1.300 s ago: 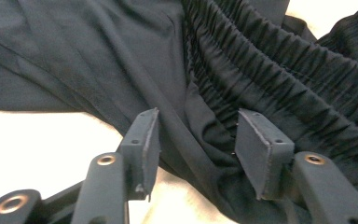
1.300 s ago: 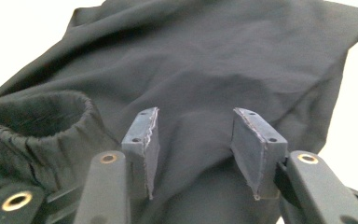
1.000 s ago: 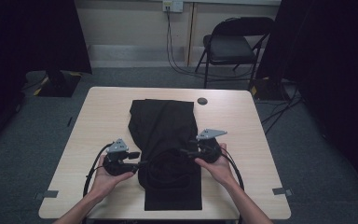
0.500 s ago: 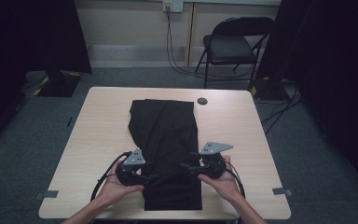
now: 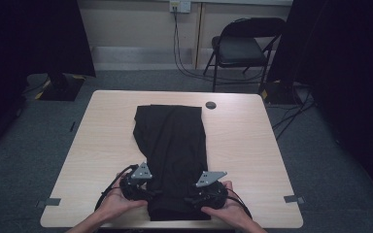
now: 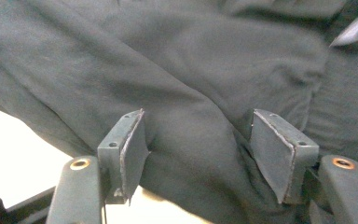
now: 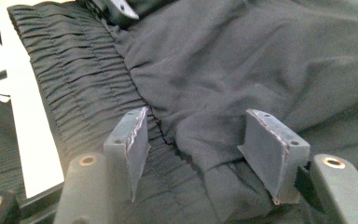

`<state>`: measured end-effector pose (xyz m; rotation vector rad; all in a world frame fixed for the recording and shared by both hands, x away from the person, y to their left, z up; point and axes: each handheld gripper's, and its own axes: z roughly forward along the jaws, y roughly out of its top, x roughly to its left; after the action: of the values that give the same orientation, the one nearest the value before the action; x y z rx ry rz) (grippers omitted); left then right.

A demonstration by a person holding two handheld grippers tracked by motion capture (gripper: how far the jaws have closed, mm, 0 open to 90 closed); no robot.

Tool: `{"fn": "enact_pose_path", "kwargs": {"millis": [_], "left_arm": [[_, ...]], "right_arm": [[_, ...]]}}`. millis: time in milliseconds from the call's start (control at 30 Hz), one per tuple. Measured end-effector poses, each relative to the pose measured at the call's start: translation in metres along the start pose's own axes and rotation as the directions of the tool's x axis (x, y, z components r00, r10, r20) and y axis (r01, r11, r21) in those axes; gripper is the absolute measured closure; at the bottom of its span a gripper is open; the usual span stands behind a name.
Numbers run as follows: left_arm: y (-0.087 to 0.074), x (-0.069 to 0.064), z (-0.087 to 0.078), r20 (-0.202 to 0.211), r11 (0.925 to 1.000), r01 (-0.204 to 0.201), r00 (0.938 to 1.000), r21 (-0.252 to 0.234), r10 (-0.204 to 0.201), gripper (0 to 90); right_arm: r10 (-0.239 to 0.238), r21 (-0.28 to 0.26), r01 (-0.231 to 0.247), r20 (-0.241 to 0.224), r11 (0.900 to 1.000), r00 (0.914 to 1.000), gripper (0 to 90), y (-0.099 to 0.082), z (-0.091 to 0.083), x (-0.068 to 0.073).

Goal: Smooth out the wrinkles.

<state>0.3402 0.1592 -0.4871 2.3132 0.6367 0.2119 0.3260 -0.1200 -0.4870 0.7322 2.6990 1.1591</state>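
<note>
Here, a pair of black trousers [image 5: 172, 155] is laid lengthwise down the middle of the table [image 5: 252, 145], the gathered waistband at the near edge, at six o'clock from the table's centre, and the legs running toward twelve o'clock. The left gripper [image 5: 145, 193] is held at the waistband's left corner, at about seven o'clock, and the right gripper [image 5: 192, 198] at its right corner, at about five o'clock; both are pointed inward at the cloth. In the left gripper view the jaws are seen standing wide apart with a ridge of the trousers [image 6: 191, 93] bulging up between them; the pads are not pressed on it, and these jaws have just been opening. In the right gripper view the jaws are likewise spread, with a fold of cloth beside the ribbed waistband [image 7: 74, 84] lying between them, loose and unpinched; these too have just been opening. A small dark disc [image 5: 210, 105] is set near the far edge, at one o'clock.
</note>
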Motion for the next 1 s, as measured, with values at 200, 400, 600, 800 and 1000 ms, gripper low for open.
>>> {"fn": "enact_pose_path", "kwargs": {"millis": [200, 400, 600, 800, 1000], "left_arm": [[0.006, 0.001, -0.008, 0.029, 0.9999, 0.006, 0.9996, -0.013, -0.005, 39.5], [0.019, 0.026, -0.011, -0.001, 0.9932, 0.078, 0.9969, -0.087, -0.079, 47.2], [0.020, 0.049, 0.002, -0.046, 0.9871, 0.131, 0.9896, -0.091, -0.136, 49.4], [0.009, 0.050, 0.014, -0.067, 0.9902, 0.135, 0.9883, -0.038, -0.137, 47.0], [0.006, 0.045, 0.012, -0.081, 0.9914, 0.125, 0.9884, -0.036, -0.128, 40.2]], "right_arm": [[0.016, 0.002, -0.016, -0.023, 0.9999, 0.9996, 36.9, 0.005, -0.005, 0.000], [0.053, -0.132, -0.045, 0.058, 0.9902, 0.9969, 52.9, 0.027, -0.011, -0.027], [0.143, -0.157, -0.111, 0.207, 0.9812, 0.9677, 46.8, 0.053, 0.014, -0.066], [0.205, -0.111, -0.183, 0.239, 0.9768, 0.9490, 44.6, 0.046, 0.031, -0.091], [0.196, -0.112, -0.170, 0.297, 0.9790, 0.9343, 81.4, 0.043, 0.024, -0.090]]}}
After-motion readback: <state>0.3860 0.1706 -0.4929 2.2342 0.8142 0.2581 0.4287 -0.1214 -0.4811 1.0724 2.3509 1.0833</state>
